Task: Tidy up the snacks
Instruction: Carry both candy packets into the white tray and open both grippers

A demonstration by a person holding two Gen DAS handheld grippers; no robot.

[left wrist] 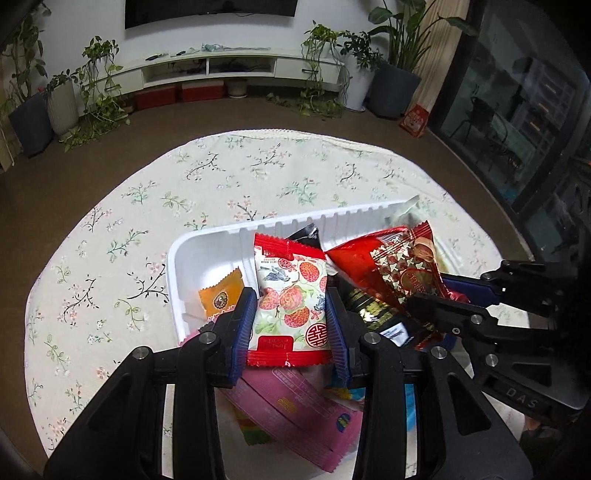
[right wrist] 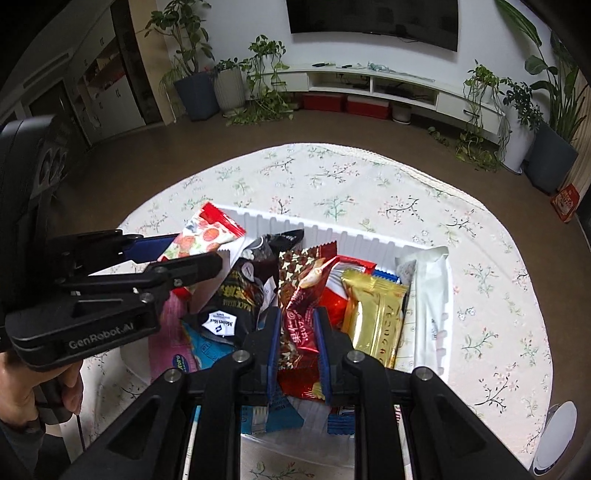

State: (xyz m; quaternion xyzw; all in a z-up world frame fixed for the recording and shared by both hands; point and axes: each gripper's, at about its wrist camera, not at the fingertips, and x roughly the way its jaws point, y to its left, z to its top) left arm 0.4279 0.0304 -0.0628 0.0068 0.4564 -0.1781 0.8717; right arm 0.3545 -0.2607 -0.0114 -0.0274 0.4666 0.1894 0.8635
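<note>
White wall (left wrist: 92, 22), dark TV (left wrist: 210, 9), low white console (left wrist: 240, 66), potted plants (left wrist: 391, 74), brown floor (left wrist: 92, 155).

place: home living room | signs: wall-mounted television (right wrist: 373, 20) above a long white media console (left wrist: 236, 68) | potted houseplants (right wrist: 192, 55) line the wall (some trailing onto the floor) | brown floor (left wrist: 332, 122) | table under a floral tablecloth (left wrist: 229, 173) | glass balcony door (left wrist: 517, 110) at one side

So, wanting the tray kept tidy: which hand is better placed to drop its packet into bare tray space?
Probably left: the lychee packet in the left gripper hangs beside the white tray's bare end.
</note>
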